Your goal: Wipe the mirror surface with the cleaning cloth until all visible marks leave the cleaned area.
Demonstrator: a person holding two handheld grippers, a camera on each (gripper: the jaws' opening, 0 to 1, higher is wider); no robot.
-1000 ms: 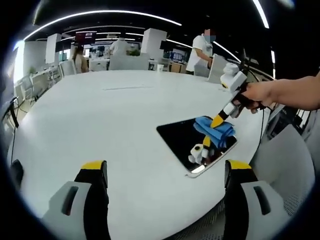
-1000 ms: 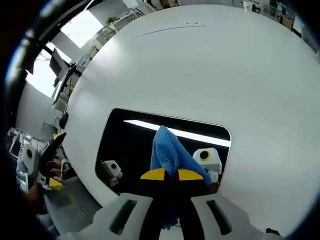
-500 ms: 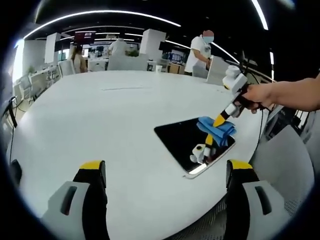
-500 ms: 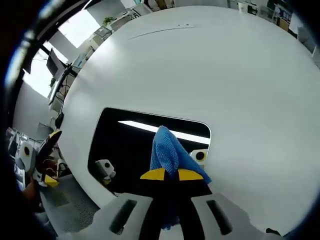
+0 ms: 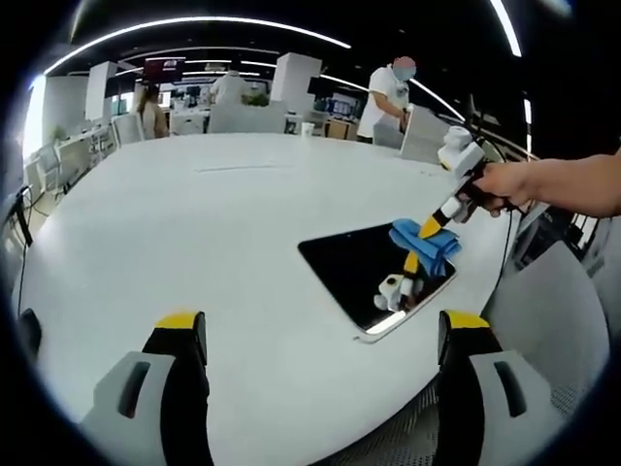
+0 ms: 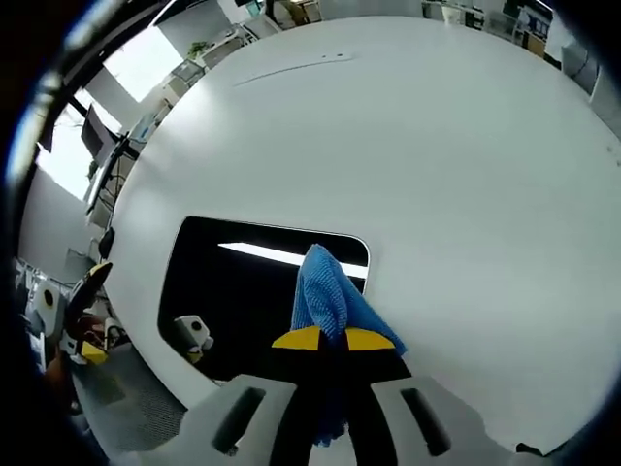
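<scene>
In the left gripper view, we are looking across the big white table (image 5: 194,223). The mirror (image 5: 374,277) is lying flat near the table's edge, dark and shiny. We are holding the right gripper (image 5: 424,229) in our hand (image 5: 505,184), and it is pressing the blue cloth (image 5: 425,245) down on the far corner of the mirror. The cloth is touching the glass there. To do this step well, we think we should be keeping the cloth flat, pushing softly, and going in slow lines over the whole mirror, not just one corner. We should also be watching that the cloth does not slide off the glass onto the table. The left gripper (image 5: 320,335) is hanging well apart from the mirror, with its jaws spread wide and nothing between them.

In the right gripper view, the right gripper's jaws are squeezed together on the cloth (image 6: 330,301), which is sticking up just past the yellow tips. The mirror (image 6: 247,291) is lying mostly to the left of the cloth, and the cloth is sitting over the mirror's right edge. We cannot see any marks from here, so we cannot tell how much is clean.
</scene>
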